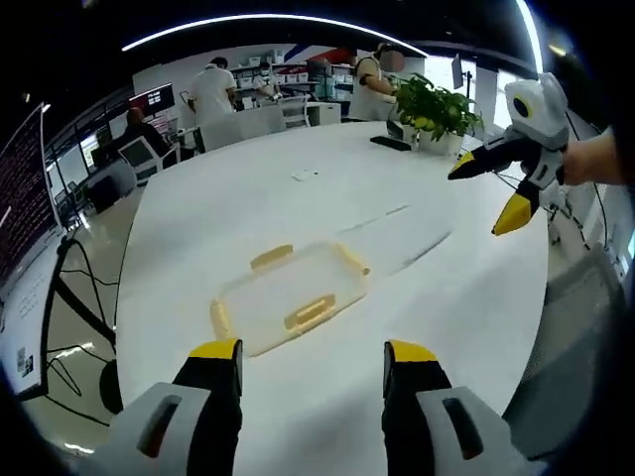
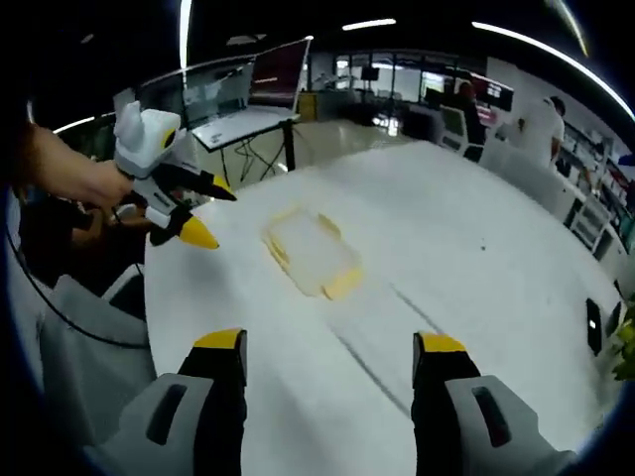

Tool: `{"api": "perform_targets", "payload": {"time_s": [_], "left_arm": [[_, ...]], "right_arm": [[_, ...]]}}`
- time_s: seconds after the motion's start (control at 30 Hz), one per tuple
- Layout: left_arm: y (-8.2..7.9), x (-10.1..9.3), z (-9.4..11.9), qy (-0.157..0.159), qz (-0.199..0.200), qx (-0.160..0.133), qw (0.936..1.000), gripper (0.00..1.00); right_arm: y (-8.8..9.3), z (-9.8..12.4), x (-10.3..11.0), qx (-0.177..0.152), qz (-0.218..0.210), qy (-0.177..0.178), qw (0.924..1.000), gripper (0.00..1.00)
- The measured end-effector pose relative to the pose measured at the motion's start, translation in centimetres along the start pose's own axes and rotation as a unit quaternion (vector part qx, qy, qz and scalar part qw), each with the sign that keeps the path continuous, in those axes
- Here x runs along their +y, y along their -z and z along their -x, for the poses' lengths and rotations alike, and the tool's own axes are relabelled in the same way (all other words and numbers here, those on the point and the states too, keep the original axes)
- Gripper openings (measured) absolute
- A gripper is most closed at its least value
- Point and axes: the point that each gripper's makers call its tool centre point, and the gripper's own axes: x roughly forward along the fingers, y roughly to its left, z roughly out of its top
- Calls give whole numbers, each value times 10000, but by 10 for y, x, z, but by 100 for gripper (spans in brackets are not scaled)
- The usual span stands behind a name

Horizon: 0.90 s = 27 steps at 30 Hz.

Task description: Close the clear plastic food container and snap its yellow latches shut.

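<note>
Both grippers, left gripper (image 1: 313,357) and right gripper (image 2: 330,345), are hovering released, grasping nothing. Clear container (image 1: 290,296) is lying on the white table (image 1: 437,297), yellow latches (image 1: 310,312) showing; whether snapped is unclear.

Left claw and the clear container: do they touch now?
Apart. In the left gripper view, bare table separates the open left claw from the container.

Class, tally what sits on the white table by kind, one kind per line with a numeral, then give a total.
Clear container with yellow latches: 1
Potted plant: 1
Dark flat device: 1
Small paper scrap: 1
Total: 4
</note>
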Motion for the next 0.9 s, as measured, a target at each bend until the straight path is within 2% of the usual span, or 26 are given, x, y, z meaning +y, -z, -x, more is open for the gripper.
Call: {"api": "perform_targets", "payload": {"time_s": [0.1, 0.3, 0.37, 0.57, 0.67, 0.77, 0.9], "left_arm": [[3, 2, -2, 54, -40, 69, 10000, 52], [6, 10, -5, 154, -176, 164, 9996, 52], [5, 12, -3, 188, -235, 201, 9993, 52], [-1, 26, -3, 285, -534, 294, 9977, 52], [-6, 33, -4, 413, -822, 363, 9951, 52], [-9, 35, -4, 539, -1238, 511, 9895, 52], [-15, 42, -9, 678, -1486, 600, 9847, 52]], "right_arm": [[-8, -6, -1, 7, 133, -64, 9999, 65], [-20, -18, -3, 263, 460, -265, 9982, 66], [-30, -20, -5, 166, 538, -310, 9979, 66], [-48, -29, -11, 175, 667, -498, 9964, 66], [-50, -34, -9, 241, 833, -685, 9939, 64], [-48, -38, -8, 380, 1063, -802, 9904, 65], [-47, -43, -9, 486, 1242, -934, 9867, 65]]}}
